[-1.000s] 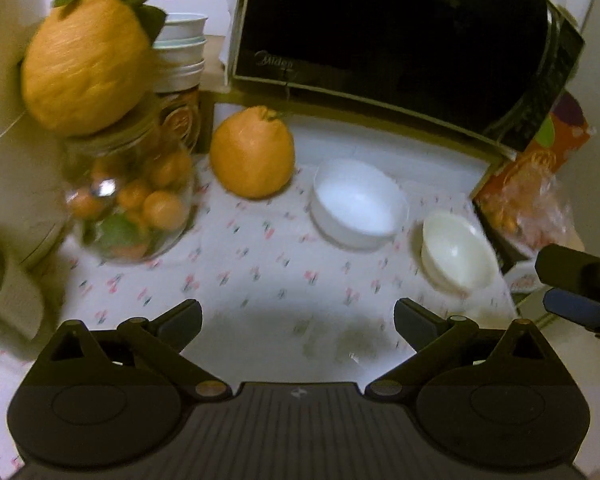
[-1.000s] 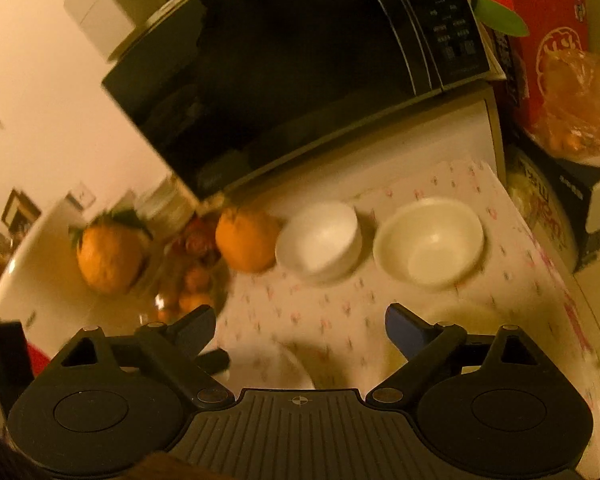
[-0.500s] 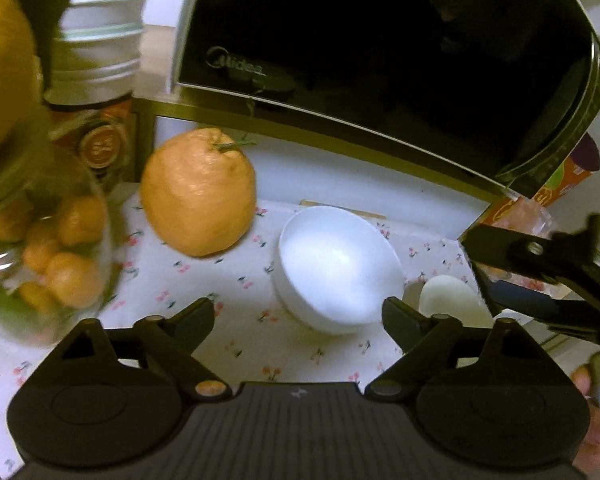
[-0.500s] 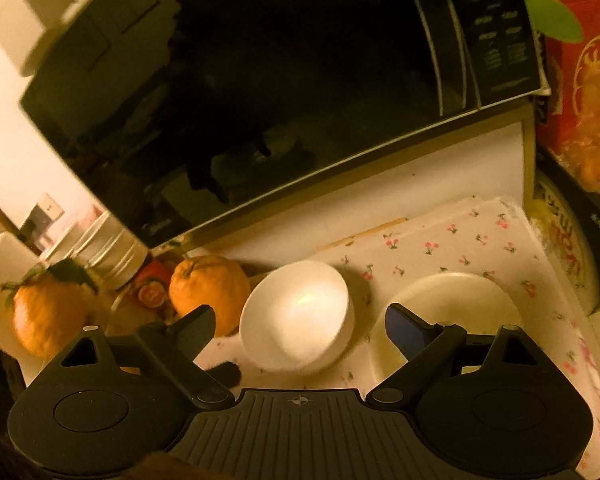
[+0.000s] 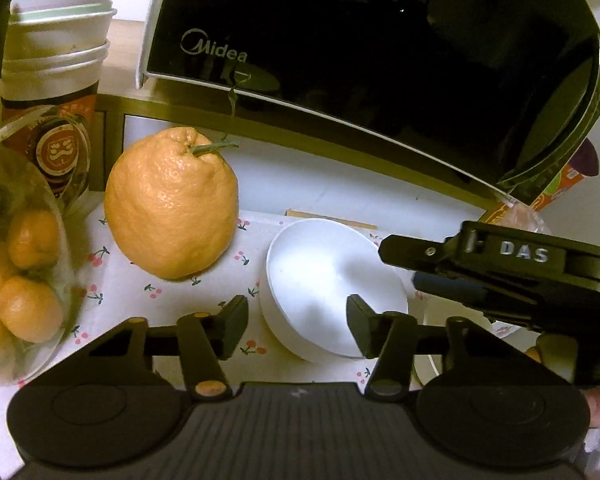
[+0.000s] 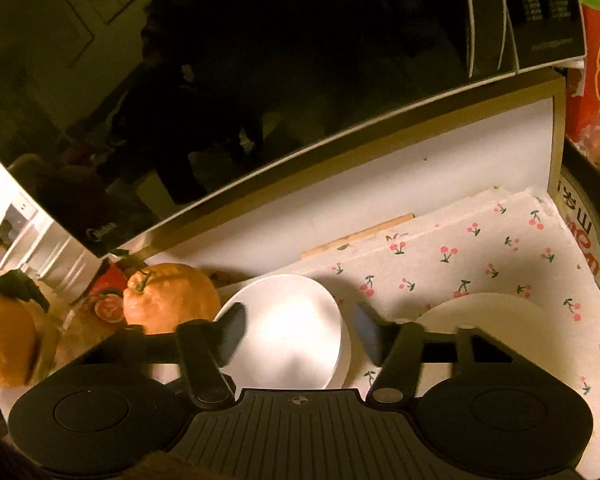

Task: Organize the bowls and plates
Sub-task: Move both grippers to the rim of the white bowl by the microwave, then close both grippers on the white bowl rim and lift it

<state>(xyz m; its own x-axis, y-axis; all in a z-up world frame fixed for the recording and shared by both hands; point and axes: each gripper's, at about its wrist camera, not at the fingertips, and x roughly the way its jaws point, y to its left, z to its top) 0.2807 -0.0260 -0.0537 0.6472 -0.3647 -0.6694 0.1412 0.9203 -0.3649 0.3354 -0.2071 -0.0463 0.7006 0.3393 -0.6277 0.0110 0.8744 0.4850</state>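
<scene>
We are at the reach-and-grasp step, with both tools closing in on the two bowls sitting side by side on the cherry-print cloth (image 6: 480, 248) in front of the microwave (image 5: 380, 80). Our left gripper (image 5: 298, 326) has its jaws closing, and the near rim of the white bowl (image 5: 332, 280) sits between the fingertips, though we see no pad pressing on it yet. Our right gripper (image 6: 300, 330) is closing too; from its own view the white bowl lies in the gap between its fingers, and the cream bowl (image 6: 480, 308) sits just to its right, partly hidden behind one finger, so we cannot tell which one it is after. The next move, as we judge it, calls for pinching a rim squarely and lifting one bowl to nest it in the other. The white bowl is plain, smooth, round and upright, empty as far as we can see, just beside a large orange citrus fruit (image 5: 172, 208).
</scene>
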